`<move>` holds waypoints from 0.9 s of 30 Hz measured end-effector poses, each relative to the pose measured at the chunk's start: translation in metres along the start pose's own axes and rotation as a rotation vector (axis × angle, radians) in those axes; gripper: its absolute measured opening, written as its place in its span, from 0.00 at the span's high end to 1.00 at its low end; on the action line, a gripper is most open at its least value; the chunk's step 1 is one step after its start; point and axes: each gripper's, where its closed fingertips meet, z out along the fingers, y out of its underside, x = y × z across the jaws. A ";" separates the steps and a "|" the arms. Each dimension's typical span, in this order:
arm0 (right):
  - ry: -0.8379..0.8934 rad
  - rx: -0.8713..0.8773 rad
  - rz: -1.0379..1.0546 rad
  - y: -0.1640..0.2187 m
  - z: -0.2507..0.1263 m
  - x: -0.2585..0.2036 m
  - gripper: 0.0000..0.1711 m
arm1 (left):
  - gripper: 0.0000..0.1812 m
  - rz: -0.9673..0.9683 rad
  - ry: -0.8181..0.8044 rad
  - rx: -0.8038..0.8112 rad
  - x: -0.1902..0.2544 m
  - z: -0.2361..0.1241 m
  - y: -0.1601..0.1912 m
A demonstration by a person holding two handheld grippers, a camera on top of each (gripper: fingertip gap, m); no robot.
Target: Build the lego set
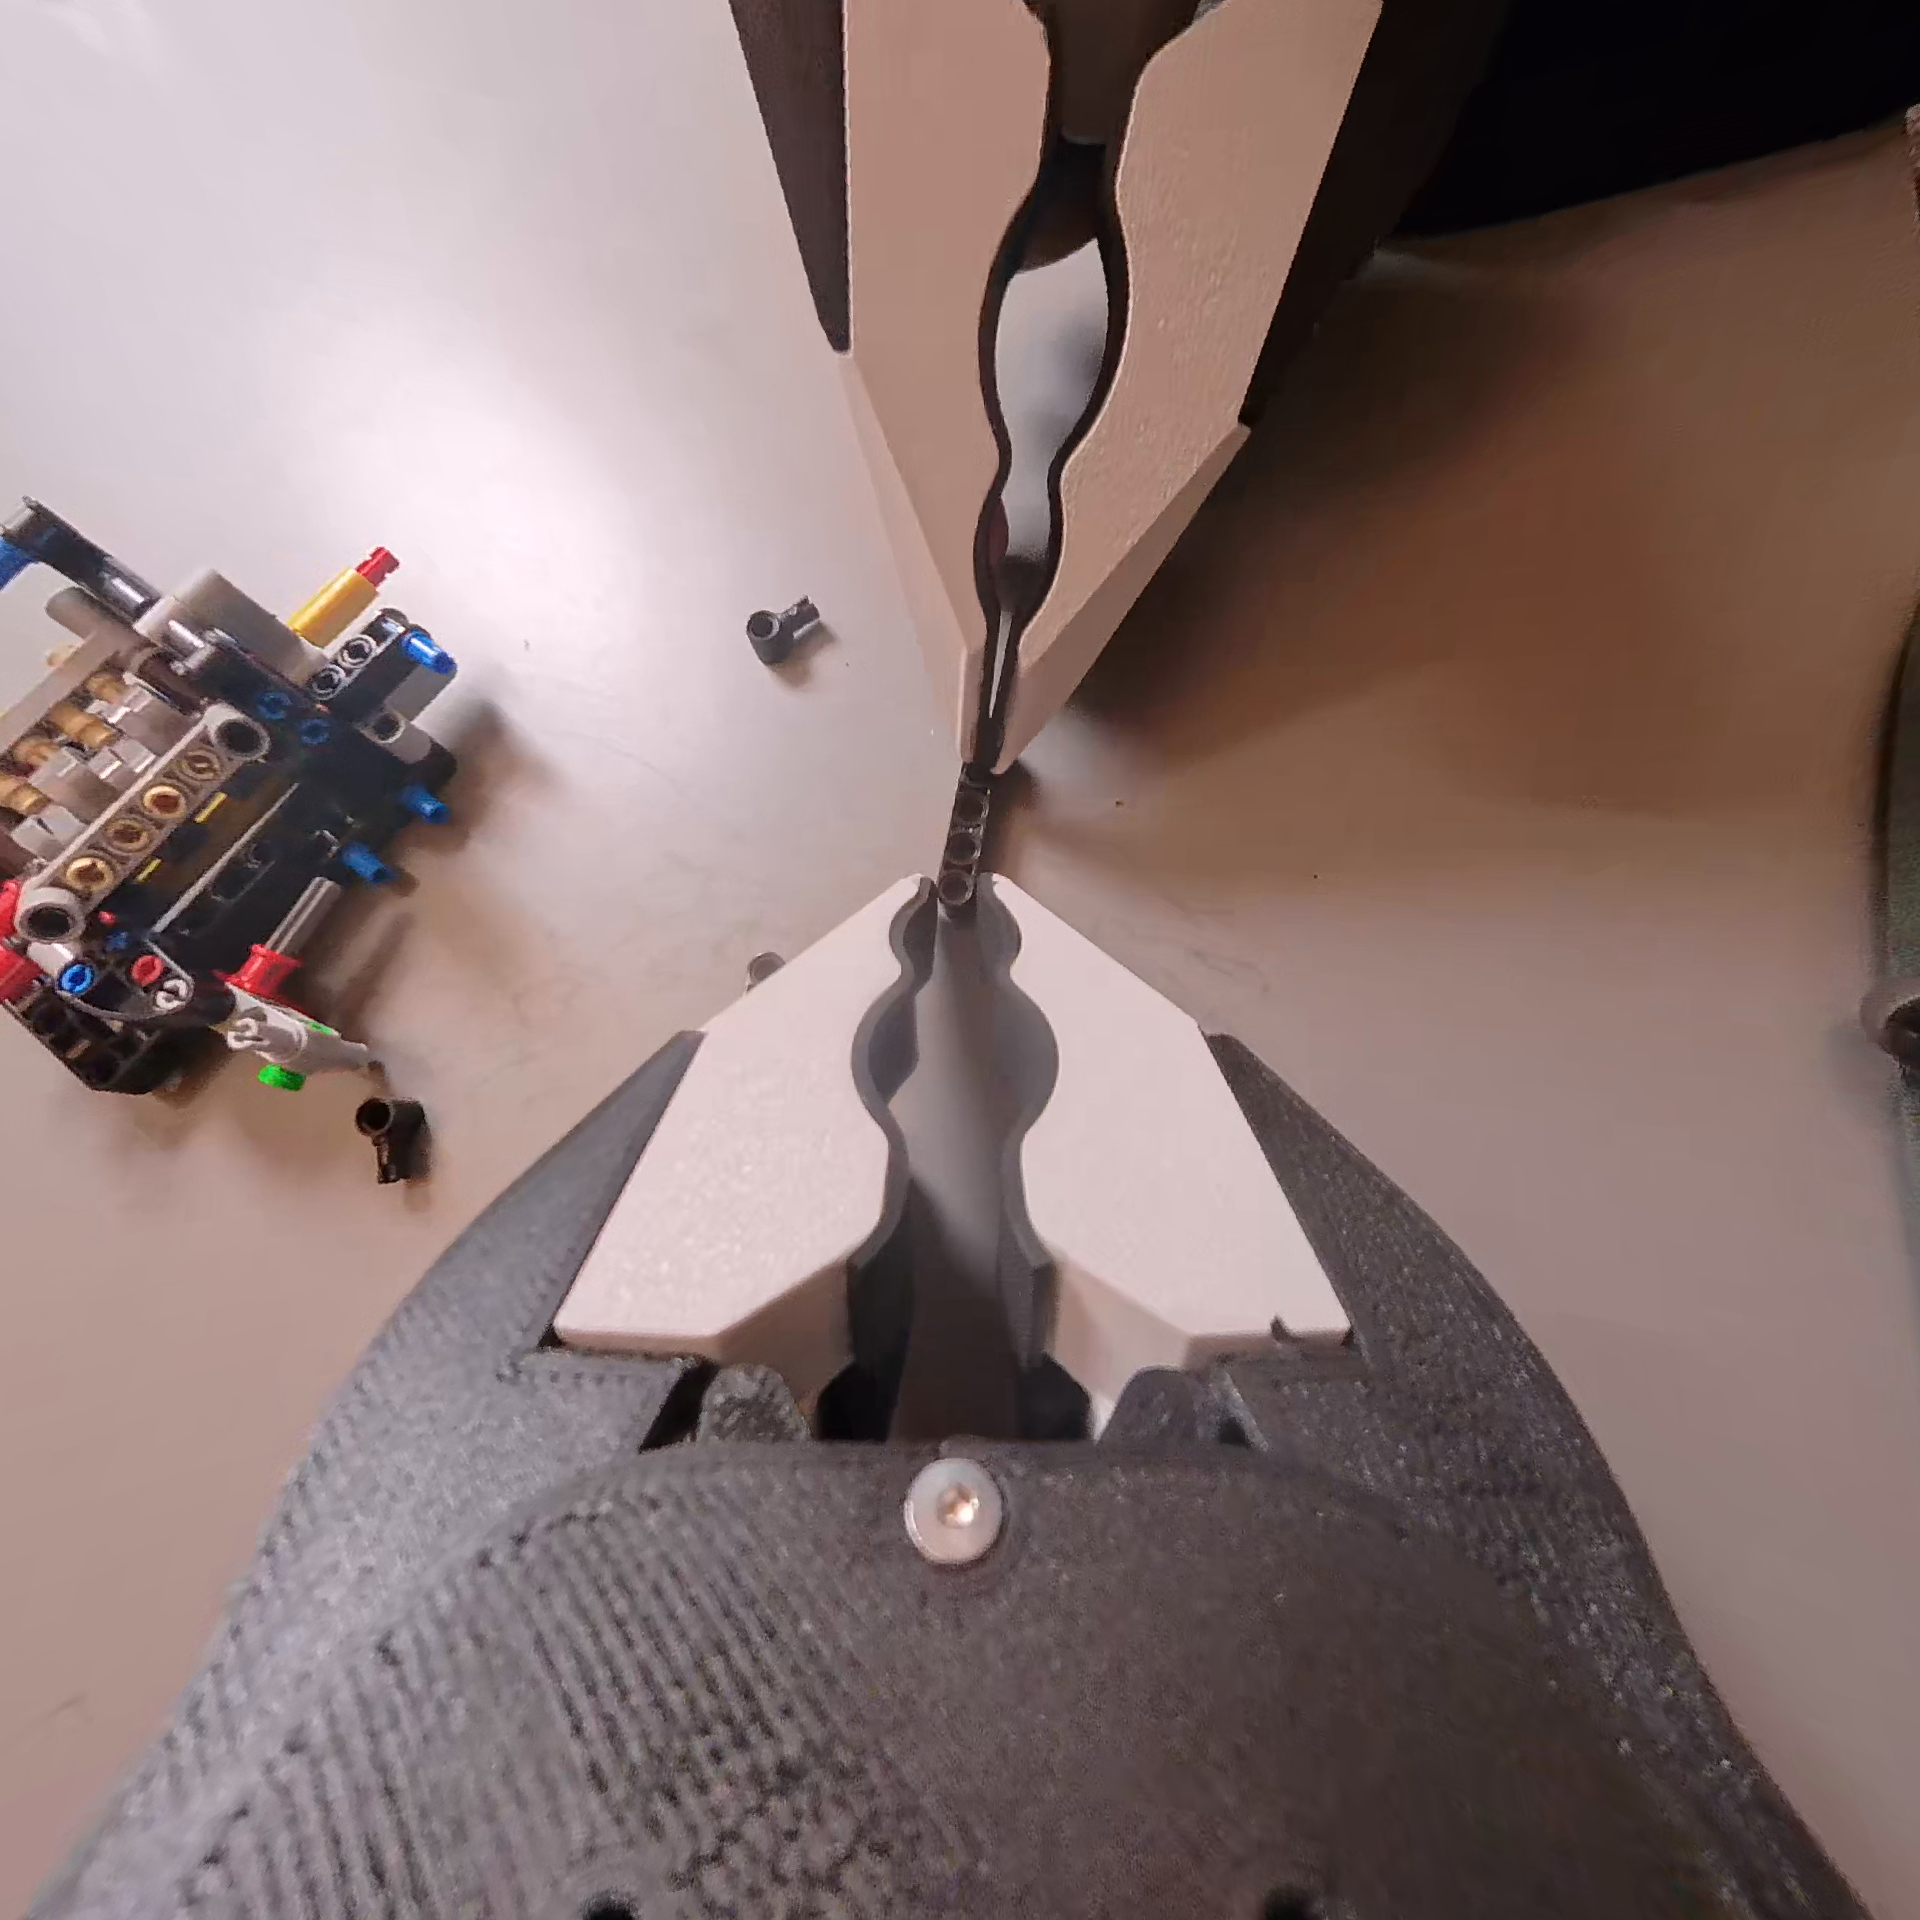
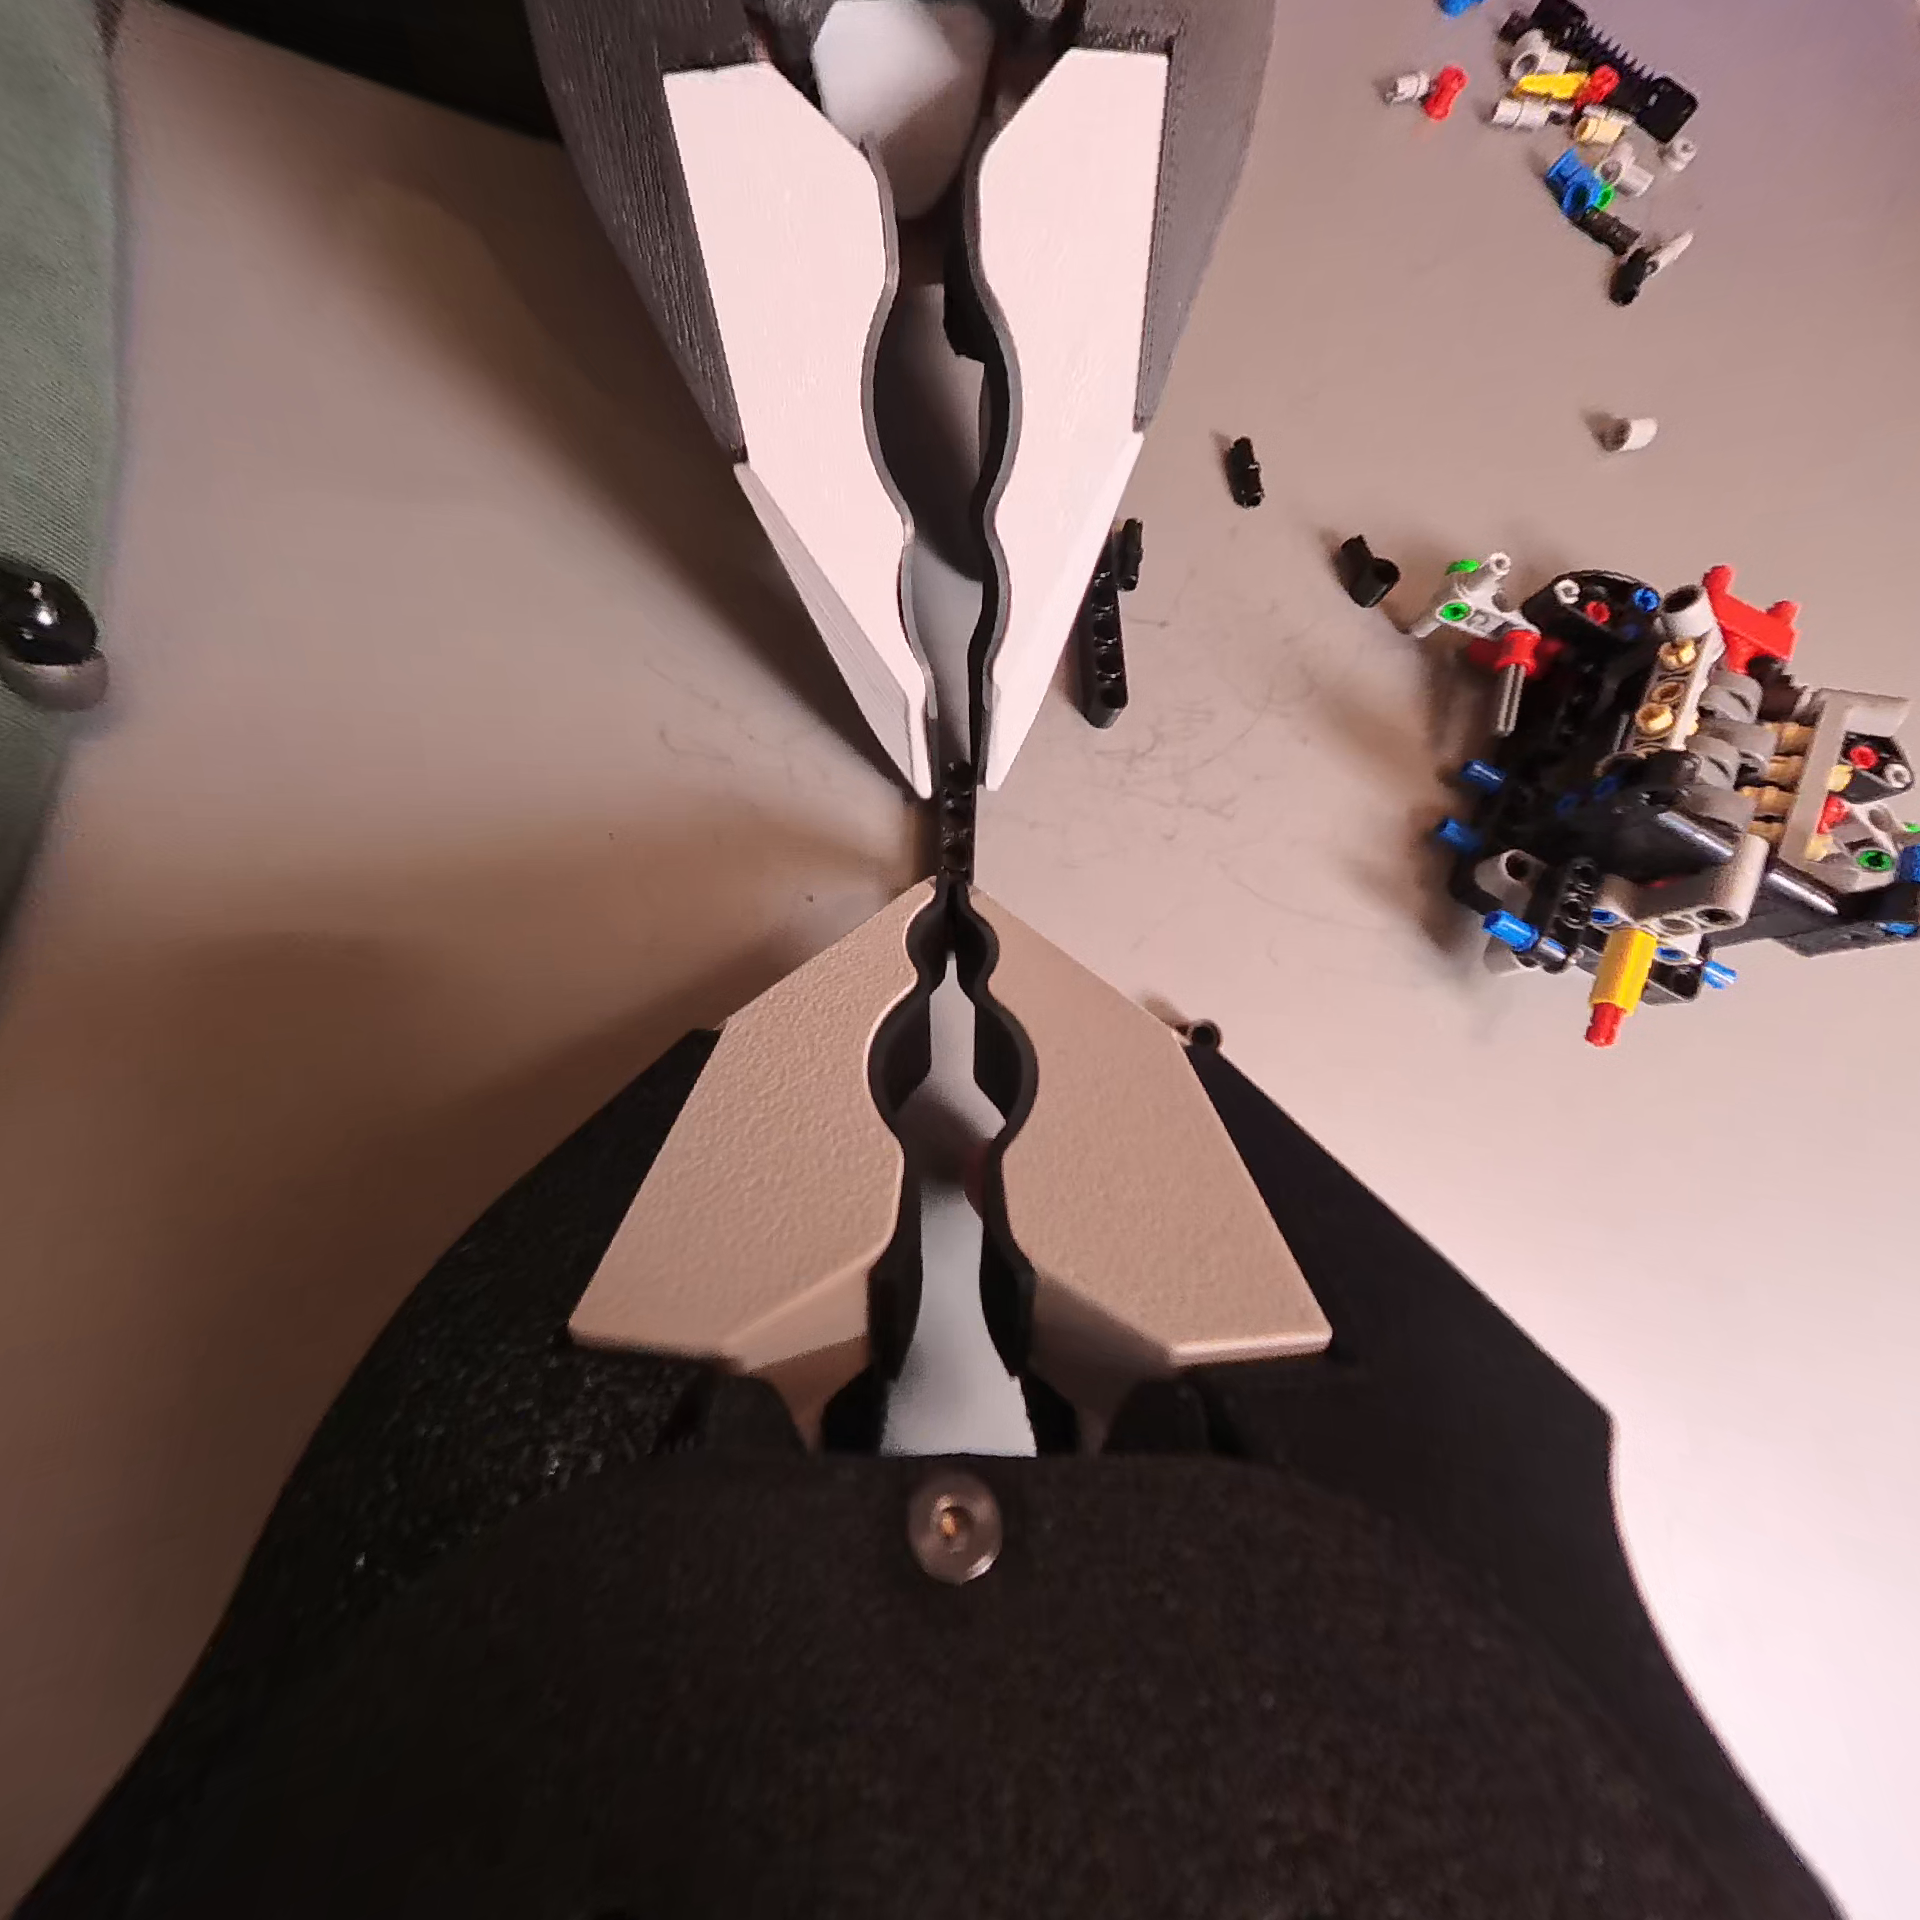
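A pale beige counter [image 2: 416,831], faintly scuffed, carries everything; beyond its edge only darkness shows. A thin black beam [image 1: 964,831] with a row of holes hangs above the counter, pinched at both ends: the left hand-held gripper [image 1: 956,894] is clamped on one end, the right hand-held gripper [image 2: 954,891] on the other, tips facing. The half-built model [image 2: 1683,790], black and grey with blue pins, red and yellow bits, sits well apart. Loose pieces [image 2: 1558,114] are scattered farther off, and another black beam [image 2: 1112,634] lies nearer.
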 end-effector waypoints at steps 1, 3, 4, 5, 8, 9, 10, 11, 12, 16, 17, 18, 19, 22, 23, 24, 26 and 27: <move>-0.001 -0.006 0.000 0.000 0.001 -0.001 1.00 | 0.97 0.000 0.000 0.000 0.000 0.000 0.000; 0.010 -0.001 -0.009 -0.004 0.001 0.000 1.00 | 0.97 0.000 0.000 0.001 0.000 0.000 0.000; 0.013 0.016 -0.008 -0.007 0.001 0.000 1.00 | 0.97 0.001 -0.001 0.001 0.000 0.000 0.000; 0.016 0.031 -0.004 -0.011 0.000 0.001 1.00 | 0.97 0.002 -0.002 0.001 0.000 0.000 0.000; 0.022 0.015 -0.008 -0.011 0.003 0.001 1.00 | 0.97 0.011 -0.006 0.000 0.000 0.000 0.000; 0.021 -0.003 -0.012 -0.008 0.005 0.000 1.00 | 0.97 0.013 -0.007 -0.001 0.001 0.000 0.000; 0.023 -0.018 -0.015 -0.005 0.006 0.000 1.00 | 0.97 0.015 -0.008 -0.002 0.001 0.000 0.000; 0.025 -0.007 -0.013 -0.007 0.007 0.000 1.00 | 0.97 0.018 -0.009 -0.002 0.001 0.000 0.000; 0.022 0.001 -0.008 -0.009 0.007 0.000 1.00 | 0.97 0.021 -0.011 -0.003 0.001 0.000 0.000; 0.029 0.030 -0.006 -0.016 0.008 0.001 1.00 | 0.97 0.033 -0.018 -0.007 0.002 0.000 0.000; 0.027 0.009 -0.011 -0.013 0.010 -0.001 1.00 | 0.97 0.036 -0.020 -0.009 0.002 0.000 0.000; 0.025 -0.003 -0.015 -0.010 0.012 -0.001 1.00 | 0.97 0.038 -0.022 -0.011 0.002 0.000 0.000; 0.020 0.012 -0.012 -0.013 0.012 -0.002 1.00 | 0.97 0.042 -0.024 -0.013 0.002 0.000 0.000; 0.030 0.039 -0.009 -0.019 0.013 -0.001 1.00 | 0.97 0.052 -0.028 -0.015 0.004 0.000 -0.001; 0.031 0.042 -0.012 -0.020 0.014 -0.001 1.00 | 0.97 0.054 -0.030 -0.016 0.004 0.000 -0.001; 0.029 0.033 -0.016 -0.019 0.016 -0.002 1.00 | 0.96 0.056 -0.033 -0.018 0.004 0.000 0.000; 0.034 0.027 -0.024 -0.018 0.017 -0.002 1.00 | 0.96 0.058 -0.034 -0.019 0.004 0.000 0.000; 0.035 0.025 -0.021 -0.017 0.017 -0.002 1.00 | 0.96 0.057 -0.034 -0.017 0.004 0.000 0.000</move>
